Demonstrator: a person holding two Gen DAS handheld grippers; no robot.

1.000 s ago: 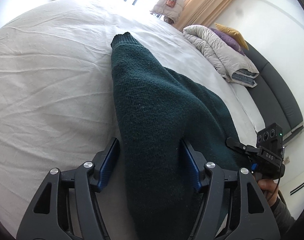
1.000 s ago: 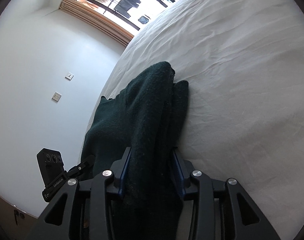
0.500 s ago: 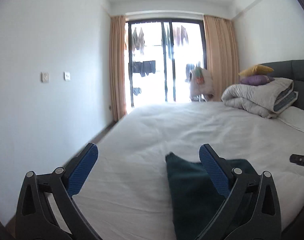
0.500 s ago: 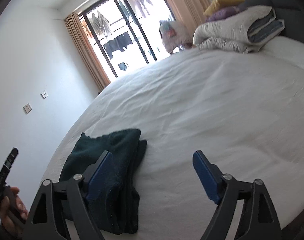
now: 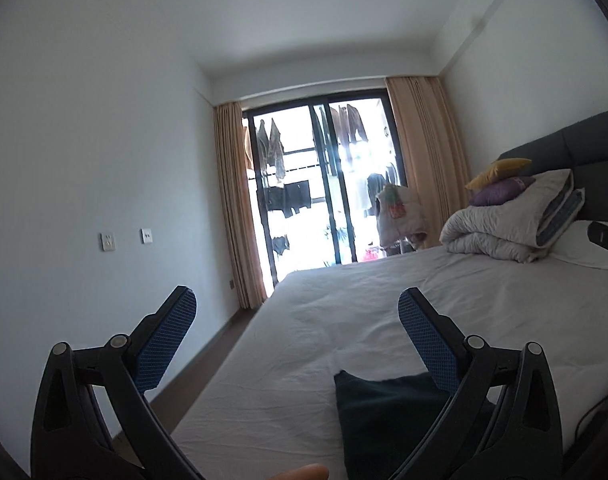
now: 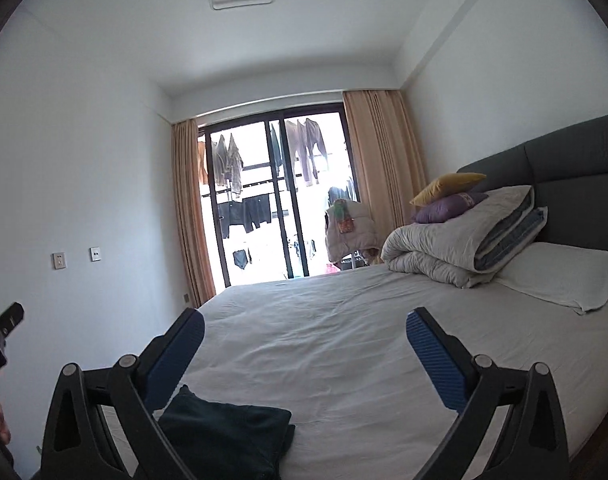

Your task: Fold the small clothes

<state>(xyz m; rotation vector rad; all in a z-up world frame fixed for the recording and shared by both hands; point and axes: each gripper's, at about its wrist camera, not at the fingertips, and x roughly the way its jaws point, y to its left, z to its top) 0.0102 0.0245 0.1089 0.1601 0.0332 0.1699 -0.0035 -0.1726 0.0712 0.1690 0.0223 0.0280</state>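
I hold both grippers level, looking across the bed (image 6: 344, 340) toward the glass balcony door (image 6: 276, 196). My left gripper (image 5: 296, 316) has its jaws spread as wide as they go, nothing between the blue pads (image 5: 166, 344); they stand in open air above the white sheet. My right gripper (image 6: 304, 332) has just been opening its jaws and they now stand wide too, with nothing between them. The dark green sweater (image 6: 224, 440) lies folded into a compact stack on the sheet, flat and clear of both grippers: from the right gripper it sits low and to the left, partly hidden behind the left finger; from the left gripper the same sweater (image 5: 388, 420) sits low and to the right, its near part hidden behind the right finger. No pad touches it. Ahead and to the right of both grippers, near the dark grey headboard (image 6: 564, 176), a rolled grey duvet (image 6: 456, 240) carries a purple cushion (image 6: 444, 208) and a yellow cushion (image 6: 448, 186), and a white pillow (image 6: 560, 276) lies just beside it. Peach curtains (image 6: 380, 168) frame the door, with laundry hanging outside. At the far left edge of the right gripper's view I see part of my left gripper, and at the far right edge of the left gripper's view a bit of the right one. A fingertip (image 5: 304, 472) shows at the bottom edge of the left view.
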